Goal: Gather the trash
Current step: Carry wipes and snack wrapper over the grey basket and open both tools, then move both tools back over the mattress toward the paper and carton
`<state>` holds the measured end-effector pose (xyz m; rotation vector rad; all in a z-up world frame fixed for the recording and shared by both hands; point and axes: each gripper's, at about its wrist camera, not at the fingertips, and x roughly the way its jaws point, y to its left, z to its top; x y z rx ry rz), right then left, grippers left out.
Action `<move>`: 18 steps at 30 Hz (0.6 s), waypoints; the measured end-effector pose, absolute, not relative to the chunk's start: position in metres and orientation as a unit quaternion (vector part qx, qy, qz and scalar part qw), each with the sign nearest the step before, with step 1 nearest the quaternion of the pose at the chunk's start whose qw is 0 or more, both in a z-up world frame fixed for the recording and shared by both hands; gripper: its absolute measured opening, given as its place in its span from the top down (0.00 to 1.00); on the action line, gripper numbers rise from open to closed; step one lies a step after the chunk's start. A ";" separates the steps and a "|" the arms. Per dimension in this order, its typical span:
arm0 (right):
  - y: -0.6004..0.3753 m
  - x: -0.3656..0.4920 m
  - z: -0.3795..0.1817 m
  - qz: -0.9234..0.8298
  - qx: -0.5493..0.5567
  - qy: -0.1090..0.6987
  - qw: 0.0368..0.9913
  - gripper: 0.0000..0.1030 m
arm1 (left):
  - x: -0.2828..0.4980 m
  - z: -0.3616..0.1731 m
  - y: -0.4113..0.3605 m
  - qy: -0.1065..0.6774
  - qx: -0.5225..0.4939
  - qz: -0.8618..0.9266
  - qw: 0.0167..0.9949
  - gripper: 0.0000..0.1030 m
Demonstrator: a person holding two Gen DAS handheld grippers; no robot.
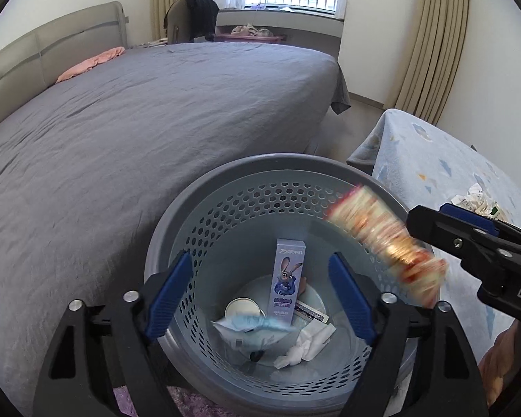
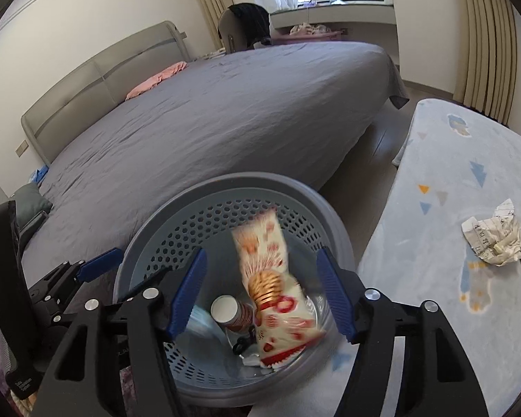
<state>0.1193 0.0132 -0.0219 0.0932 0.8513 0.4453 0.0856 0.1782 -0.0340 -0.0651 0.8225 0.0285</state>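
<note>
Bin [image 1: 177, 229]: grey, perforated, standing beside the bed [image 1: 156, 111]; both grippers hang over its mouth.
Left gripper [image 1: 260, 299]: fingers released, nothing between them.
Right gripper [image 2: 262, 293]: fingers spread; the wrapper [image 2: 274, 288] lies between them but the pads do not press on it.
Wrapper: red-and-white snack pack, blurred, loose over the bin's opening.
In the bin: toothpaste box [image 1: 288, 281] upright, a cup [image 2: 225, 311], white tissue [image 1: 305, 344], a bluish packet [image 1: 250, 326].
Desk [image 2: 434, 180]: just right of the bin, under a pale blue cloth, bearing crumpled paper [image 2: 493, 239].
</note>
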 end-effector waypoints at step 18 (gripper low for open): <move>0.009 0.107 -0.025 0.204 0.043 0.414 0.886 0.39 | 0.077 -0.033 0.178 0.405 -0.031 0.030 0.913 0.22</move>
